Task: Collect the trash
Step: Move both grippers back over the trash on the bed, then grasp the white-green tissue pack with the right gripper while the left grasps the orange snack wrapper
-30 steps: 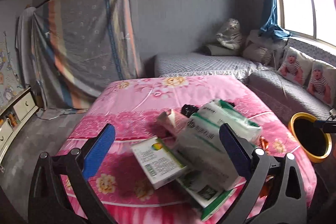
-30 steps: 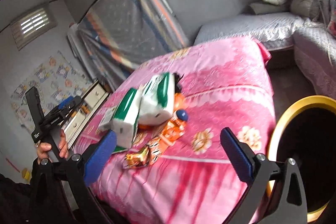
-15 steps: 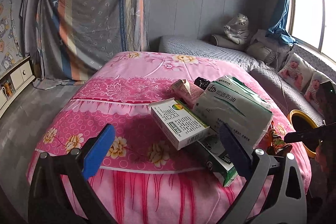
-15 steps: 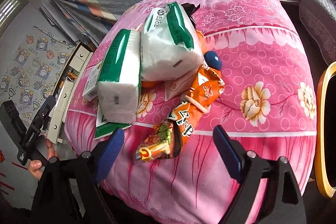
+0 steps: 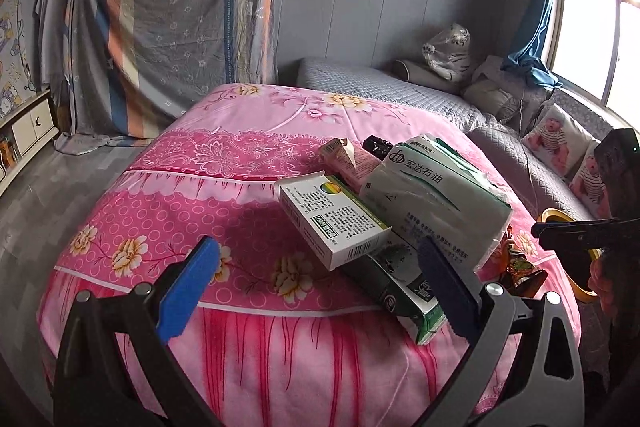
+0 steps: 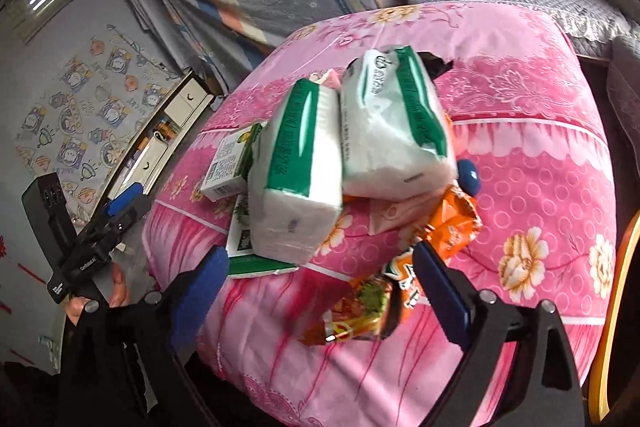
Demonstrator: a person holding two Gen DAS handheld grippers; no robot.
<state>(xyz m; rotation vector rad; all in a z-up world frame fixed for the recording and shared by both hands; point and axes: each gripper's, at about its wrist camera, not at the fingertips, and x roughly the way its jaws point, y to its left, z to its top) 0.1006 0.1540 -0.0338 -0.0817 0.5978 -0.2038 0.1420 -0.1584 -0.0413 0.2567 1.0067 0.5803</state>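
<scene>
While both grippers, left gripper point(image 5: 316, 291) and right gripper point(image 6: 320, 291), hang open and empty, the orange snack wrapper point(image 6: 400, 279) lies at the bed point(image 6: 540, 147) edge: light, crinkly, slippery; pinch its flat middle.

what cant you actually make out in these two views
- Trash bin, right wrist view: only a yellow rim strip shows, the picture edge cuts the rest.
- Black item, left wrist view: mostly hidden behind the tissue pack.
- Orange snack wrapper, right wrist view: blurred, print unreadable.
- White box, left wrist view: text too small to read.
</scene>
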